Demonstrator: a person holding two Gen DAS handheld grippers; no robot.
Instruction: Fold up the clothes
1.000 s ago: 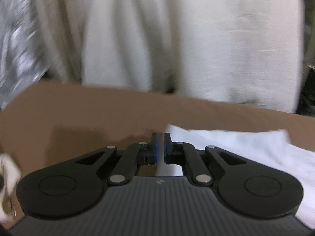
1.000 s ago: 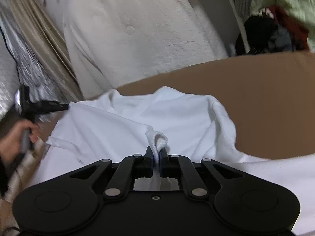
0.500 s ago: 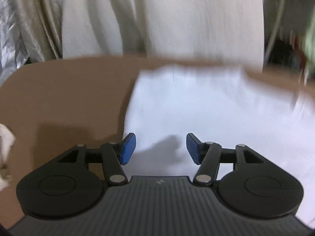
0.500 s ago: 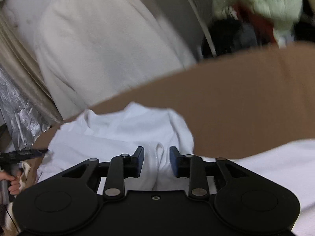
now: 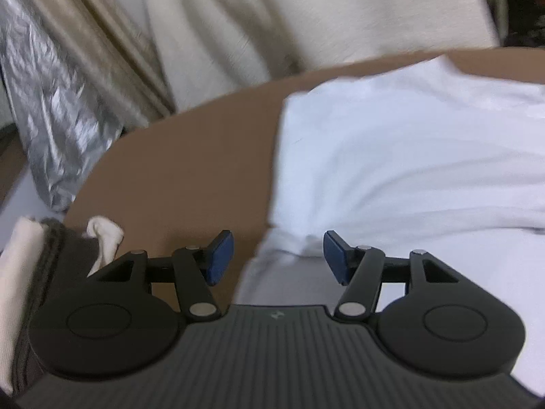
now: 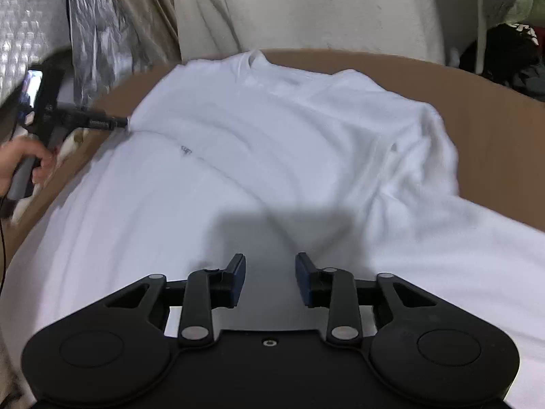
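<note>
While one white shirt (image 6: 272, 156) lies on the brown table (image 5: 190, 177), two grippers hover over it. Left gripper (image 5: 277, 255) and right gripper (image 6: 270, 277) have just been opening; both jaws stand spread, pinching nothing.

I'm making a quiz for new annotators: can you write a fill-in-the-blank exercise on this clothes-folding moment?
1. The garment spread on the table is ____ in colour.
2. The table under it is ____ in colour.
3. The jaws of the right gripper stand ____, nothing pinched between them.
4. The pads of the left gripper are ____ in colour.

Missing words: white; brown; open; blue.
</note>
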